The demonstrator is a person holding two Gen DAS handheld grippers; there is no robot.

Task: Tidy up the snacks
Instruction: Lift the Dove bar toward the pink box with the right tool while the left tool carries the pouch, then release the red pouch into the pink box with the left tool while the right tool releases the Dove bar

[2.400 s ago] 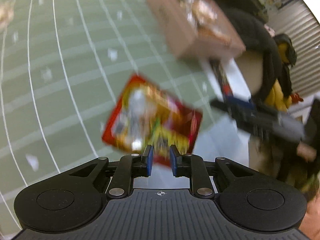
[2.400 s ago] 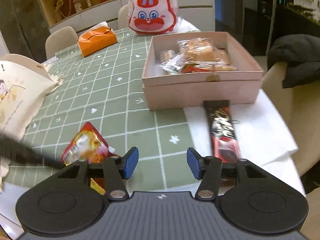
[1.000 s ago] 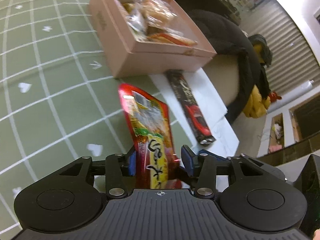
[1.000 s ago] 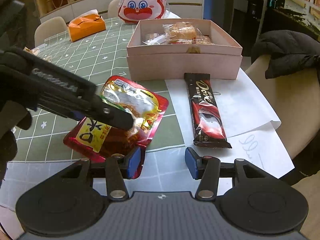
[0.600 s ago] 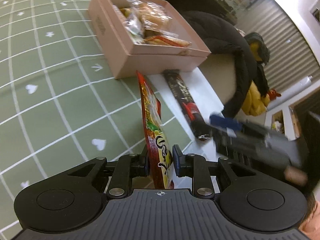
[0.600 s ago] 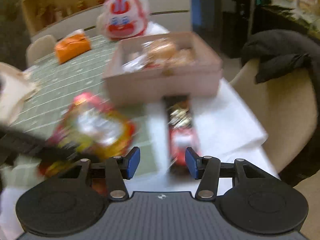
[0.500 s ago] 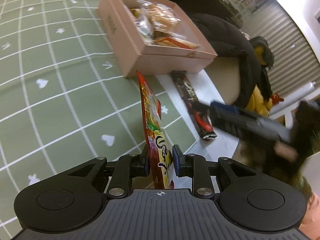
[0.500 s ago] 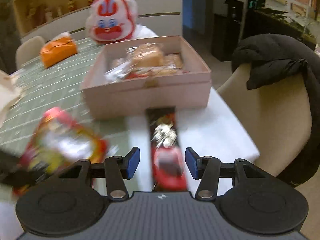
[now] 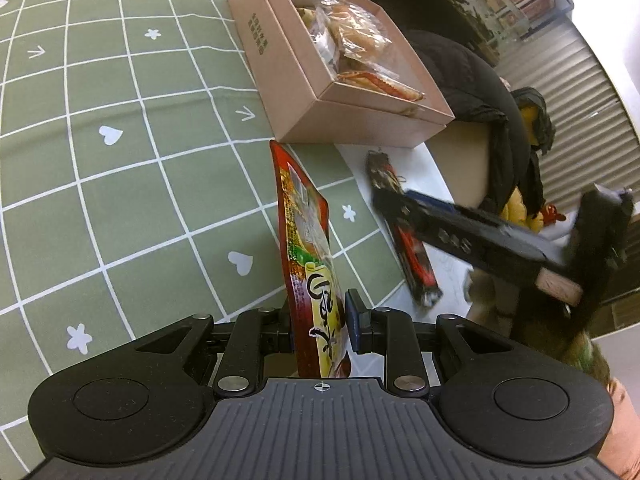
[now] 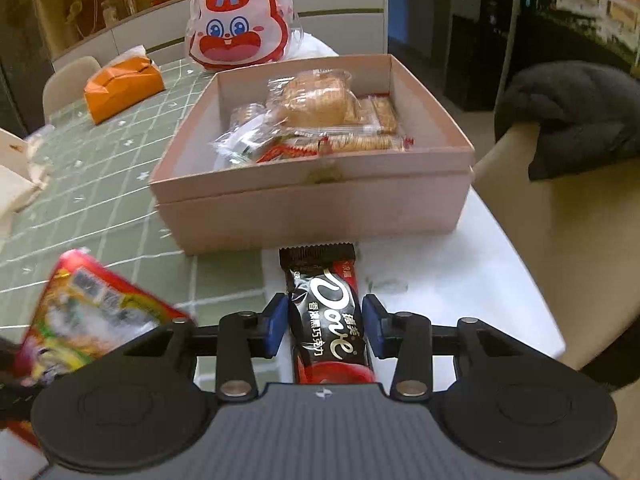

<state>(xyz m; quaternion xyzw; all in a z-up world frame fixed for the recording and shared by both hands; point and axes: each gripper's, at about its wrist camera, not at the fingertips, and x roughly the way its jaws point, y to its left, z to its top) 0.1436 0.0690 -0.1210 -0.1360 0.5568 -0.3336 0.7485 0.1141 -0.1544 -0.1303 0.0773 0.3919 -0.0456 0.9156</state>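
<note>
- The red snack bag is pinched by its bottom edge in the left tongs, low in the middle of the left view. It is held up on its thin edge, above the green table.
- The bag could be dropped, because only a small bit of it is squeezed and it is floppy.
- The chocolate bar is lying flat on the white paper, low in the middle of the right view. The right tongs are open around it, one finger on each side, not squeezing.
- The bar could be pushed away or slip out if the tongs are shut too high on the smooth wrapper.
- The pink box is seen in the middle of the right view, already partly filled with snacks.
- The two tongs are close together, so they could be bumped on the way to the box.
</note>
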